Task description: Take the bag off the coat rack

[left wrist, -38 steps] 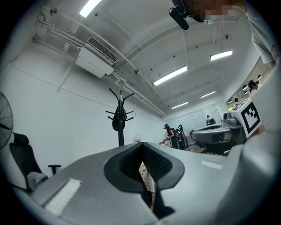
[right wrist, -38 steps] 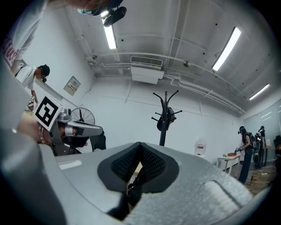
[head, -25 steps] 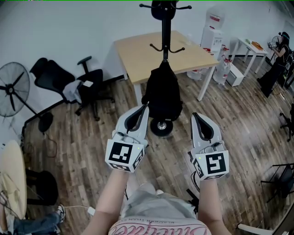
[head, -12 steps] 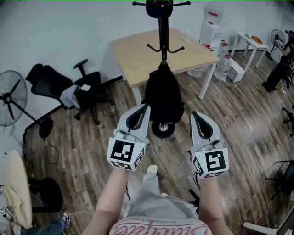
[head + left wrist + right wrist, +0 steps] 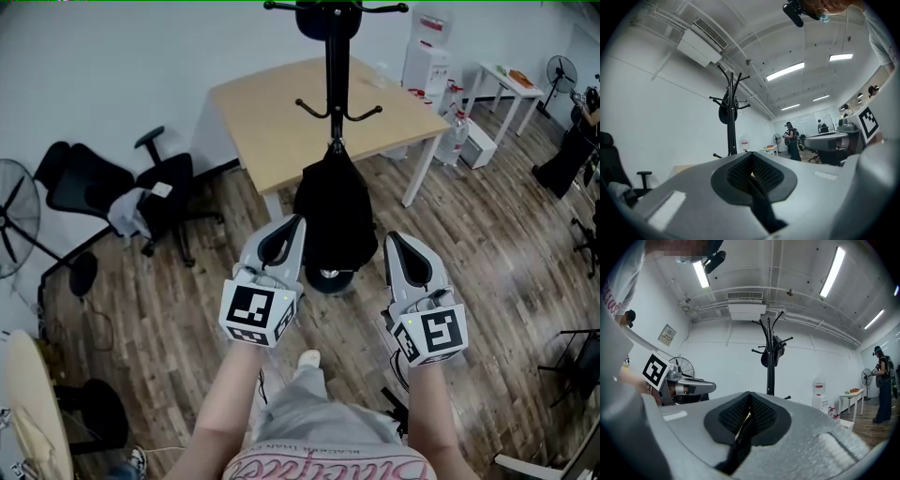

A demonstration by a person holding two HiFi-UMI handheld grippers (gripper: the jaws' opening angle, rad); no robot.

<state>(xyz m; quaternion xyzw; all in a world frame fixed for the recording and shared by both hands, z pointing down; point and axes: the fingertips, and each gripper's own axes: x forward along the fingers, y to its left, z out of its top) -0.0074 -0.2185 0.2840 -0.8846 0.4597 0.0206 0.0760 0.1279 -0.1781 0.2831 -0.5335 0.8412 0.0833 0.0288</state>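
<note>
The black bag point(image 5: 333, 211) hung from a lower hook of the coat rack point(image 5: 337, 66), drooping down the pole to just above the rack's round base on the wooden floor point(image 5: 487, 244). The rack stood just in front of the near edge of the light wooden table point(image 5: 272, 122). The left gripper point(image 5: 292, 225) and the right gripper point(image 5: 396, 242) flanked the bag, one on each side. Each had its jaws pressed together with nothing between them. An office chair point(image 5: 159, 187) stood off to the left by the wall, and a water dispenser point(image 5: 424, 61) stood beyond the table's far right corner.
</note>
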